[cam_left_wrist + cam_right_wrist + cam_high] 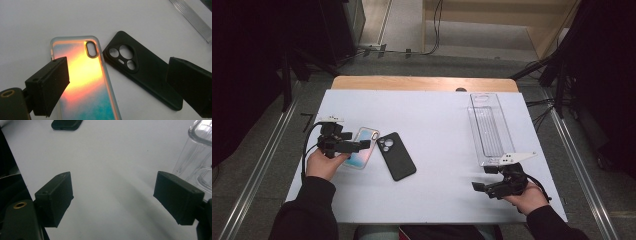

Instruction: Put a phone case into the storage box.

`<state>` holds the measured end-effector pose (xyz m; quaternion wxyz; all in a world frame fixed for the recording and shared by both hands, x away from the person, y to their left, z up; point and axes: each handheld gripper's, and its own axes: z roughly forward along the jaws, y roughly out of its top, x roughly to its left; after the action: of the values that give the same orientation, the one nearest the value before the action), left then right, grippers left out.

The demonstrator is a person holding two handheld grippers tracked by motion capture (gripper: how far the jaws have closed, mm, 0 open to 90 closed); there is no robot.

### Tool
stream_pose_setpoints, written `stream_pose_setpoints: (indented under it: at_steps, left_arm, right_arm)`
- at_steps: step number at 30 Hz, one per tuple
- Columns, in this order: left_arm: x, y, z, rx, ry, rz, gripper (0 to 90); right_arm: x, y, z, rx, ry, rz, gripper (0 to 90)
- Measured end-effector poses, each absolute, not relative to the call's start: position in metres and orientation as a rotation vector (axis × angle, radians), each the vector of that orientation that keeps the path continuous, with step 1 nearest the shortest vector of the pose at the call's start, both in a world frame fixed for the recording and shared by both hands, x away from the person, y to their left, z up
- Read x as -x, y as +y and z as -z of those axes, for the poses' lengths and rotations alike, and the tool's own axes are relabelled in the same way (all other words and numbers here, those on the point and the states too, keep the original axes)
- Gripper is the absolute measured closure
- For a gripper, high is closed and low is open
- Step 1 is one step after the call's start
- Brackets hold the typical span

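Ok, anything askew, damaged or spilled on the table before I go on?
Nothing stands out. The iridescent phone case and the black phone case lie flat side by side, looking intact, between the open left tongs. The clear plastic tray lies straight near the open right tongs. No spills.

No readable text, label, brand, number or sign anywhere; nothing legible on the iridescent phone case (86, 82), on the black phone case (145, 72), on the clear plastic tray (488, 127) or on the white counter (432, 120)
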<state>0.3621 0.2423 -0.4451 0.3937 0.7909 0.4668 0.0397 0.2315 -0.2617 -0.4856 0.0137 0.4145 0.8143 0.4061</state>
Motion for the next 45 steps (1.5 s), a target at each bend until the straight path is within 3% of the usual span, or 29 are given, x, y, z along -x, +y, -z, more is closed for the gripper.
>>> stream_pose_setpoints:
  at_steps: [2, 28, 45]
  left_arm:
    - [-0.364, 0.242, 0.446, -1.991, 1.183, -0.100, 0.0]
    - [-0.368, 0.236, 0.470, -2.084, 1.250, -0.137, 0.0]
    - [-0.372, 0.228, 0.489, -2.204, 1.289, -0.233, 0.2]
  right_arm:
    - [-0.231, -0.262, 0.486, -1.292, 2.535, -1.265, 14.0]
    - [-0.232, -0.262, 0.485, -1.283, 2.537, -1.262, 14.0]
    - [-0.232, -0.262, 0.486, -1.285, 2.537, -1.260, 14.0]
